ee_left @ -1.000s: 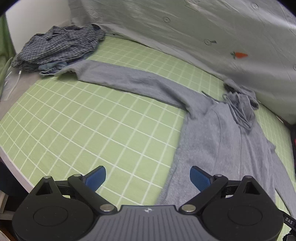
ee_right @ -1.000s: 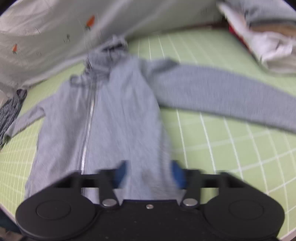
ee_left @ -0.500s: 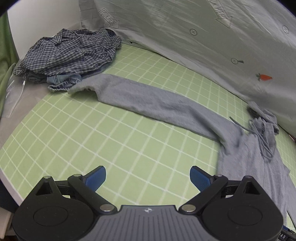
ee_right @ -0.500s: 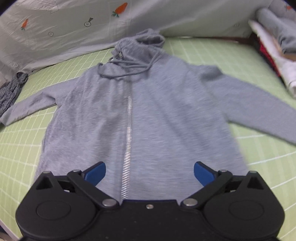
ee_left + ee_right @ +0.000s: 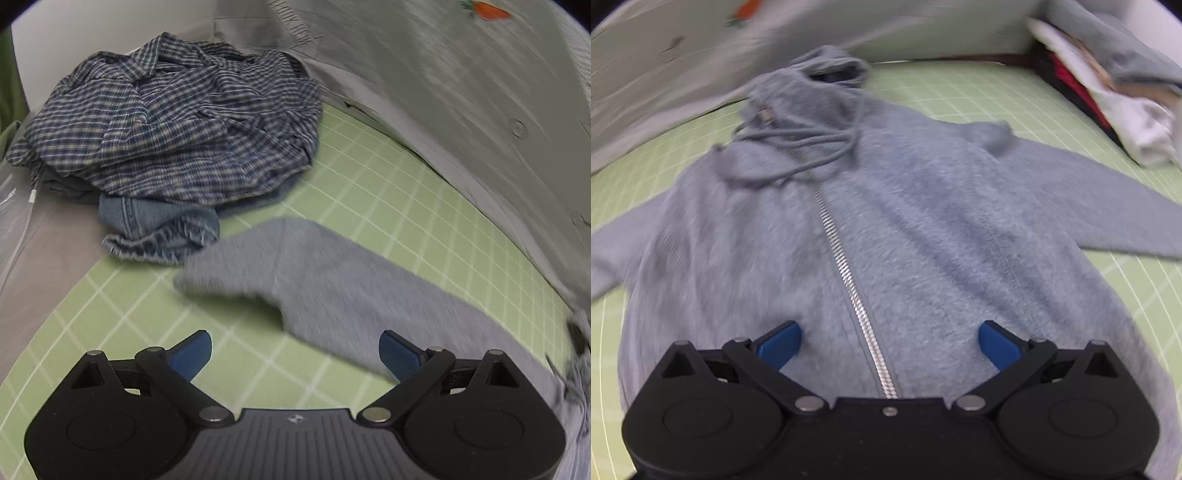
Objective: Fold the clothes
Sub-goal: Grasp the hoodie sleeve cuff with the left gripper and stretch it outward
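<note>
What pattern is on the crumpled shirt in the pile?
The crumpled shirt has a dark blue and white check pattern, clearest in the left wrist view.

Hoodie: you have soft grey fleece-like knit, matt, slightly fuzzy.
Zipper: shiny silver metal-looking teeth down your hoodie's front.
Drawstring: thin grey cord, matt.
Sleeve: same grey knit, blurred in your left view.
Mat: smooth light-green surface with a white printed grid, faint sheen.
Plaid shirt: thin woven cloth, crumpled, matt.
Denim piece: blue woven cloth with visible stitching.
Left gripper: matt black plastic body, 2 blue smooth pads, small bright metal pins.
Right gripper: same matt black plastic, blue pads.
Backdrop sheet: pale grey printed cloth, matt.
</note>
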The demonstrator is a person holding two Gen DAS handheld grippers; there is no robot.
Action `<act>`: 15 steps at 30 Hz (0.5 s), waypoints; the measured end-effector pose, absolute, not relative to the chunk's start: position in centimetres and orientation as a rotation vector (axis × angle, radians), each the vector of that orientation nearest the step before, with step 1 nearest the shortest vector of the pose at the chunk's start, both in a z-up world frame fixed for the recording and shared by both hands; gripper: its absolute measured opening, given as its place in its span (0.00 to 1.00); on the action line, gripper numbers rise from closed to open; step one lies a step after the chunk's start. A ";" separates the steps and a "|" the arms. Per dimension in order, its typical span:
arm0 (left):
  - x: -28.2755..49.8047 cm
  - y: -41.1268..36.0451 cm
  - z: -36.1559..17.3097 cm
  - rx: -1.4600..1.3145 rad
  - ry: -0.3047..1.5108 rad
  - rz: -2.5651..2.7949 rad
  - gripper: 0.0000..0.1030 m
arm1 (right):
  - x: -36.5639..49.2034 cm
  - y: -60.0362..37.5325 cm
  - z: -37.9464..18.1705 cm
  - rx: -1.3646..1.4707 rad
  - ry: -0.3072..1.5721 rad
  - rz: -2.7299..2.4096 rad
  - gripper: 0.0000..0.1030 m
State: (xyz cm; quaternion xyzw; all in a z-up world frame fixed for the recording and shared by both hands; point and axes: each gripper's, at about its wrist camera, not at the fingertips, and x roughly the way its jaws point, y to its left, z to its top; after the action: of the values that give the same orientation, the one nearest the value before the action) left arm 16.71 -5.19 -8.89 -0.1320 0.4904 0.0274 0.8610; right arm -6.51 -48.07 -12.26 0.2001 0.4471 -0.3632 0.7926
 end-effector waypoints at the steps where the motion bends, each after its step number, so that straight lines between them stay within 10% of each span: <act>1: 17.5 -4.8 -9.4 -0.290 1.031 0.064 0.92 | -6.3 -48.1 -12.3 0.442 0.961 -0.801 1.00; 5: 19.3 -3.2 -11.0 -0.343 1.037 0.089 0.65 | -6.0 -47.9 -12.4 0.462 0.936 -0.859 1.00; 8: 19.2 -2.1 -11.6 -0.383 1.037 0.113 0.12 | -5.7 -47.6 -12.4 0.470 0.917 -0.895 1.00; 15: 14.7 -2.2 -10.2 -0.283 0.989 0.062 0.09 | -5.6 -47.4 -12.4 0.464 0.907 -0.898 1.00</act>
State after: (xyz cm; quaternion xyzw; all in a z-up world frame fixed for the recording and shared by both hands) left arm 14.66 -2.22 -10.19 -0.1355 0.4728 0.0298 0.8702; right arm -5.59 -47.39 -12.36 0.2145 0.4196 -0.4155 0.7780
